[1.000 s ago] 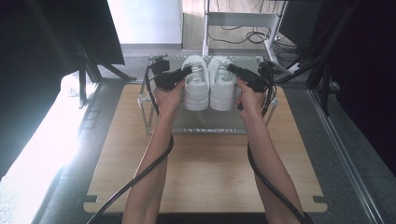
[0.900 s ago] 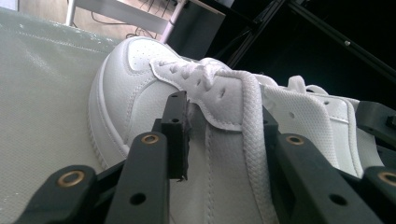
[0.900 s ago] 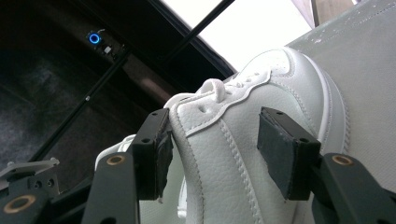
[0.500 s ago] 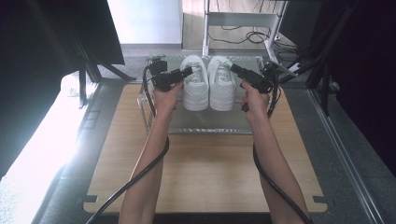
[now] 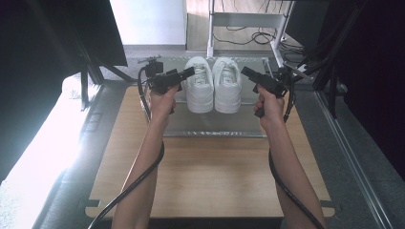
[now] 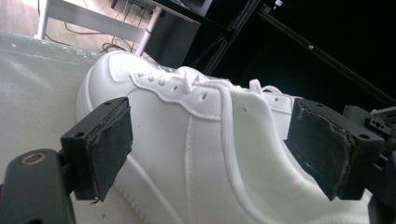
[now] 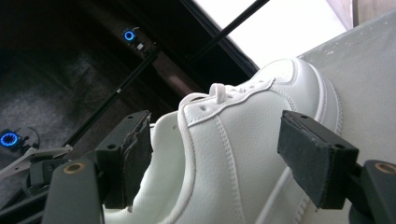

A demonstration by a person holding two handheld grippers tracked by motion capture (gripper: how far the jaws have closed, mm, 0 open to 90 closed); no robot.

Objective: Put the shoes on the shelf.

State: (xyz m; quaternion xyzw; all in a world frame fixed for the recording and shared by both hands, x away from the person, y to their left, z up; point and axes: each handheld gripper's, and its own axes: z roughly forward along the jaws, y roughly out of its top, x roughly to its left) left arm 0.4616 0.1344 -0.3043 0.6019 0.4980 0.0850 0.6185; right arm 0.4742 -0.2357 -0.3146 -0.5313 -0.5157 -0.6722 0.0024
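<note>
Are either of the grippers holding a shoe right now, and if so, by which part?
Nothing is held. The left gripper and right gripper have just been opening; each stands open beside its white shoe, the left shoe and the right shoe, pads clear of the sides.

1. Two shoes side by side, touching, on tray (image 5: pixel 215 125) at table's (image 5: pixel 210 176) far end: left shoe (image 5: pixel 199 86), right shoe (image 5: pixel 227 86).
2. Left gripper (image 5: pixel 187 73) just left of pair; right gripper (image 5: pixel 247 72) just right.

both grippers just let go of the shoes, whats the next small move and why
Probably draw both grippers straight back toward the person. The left gripper and right gripper have just been opening, pads off the shoes, which sit side by side on the tray.
</note>
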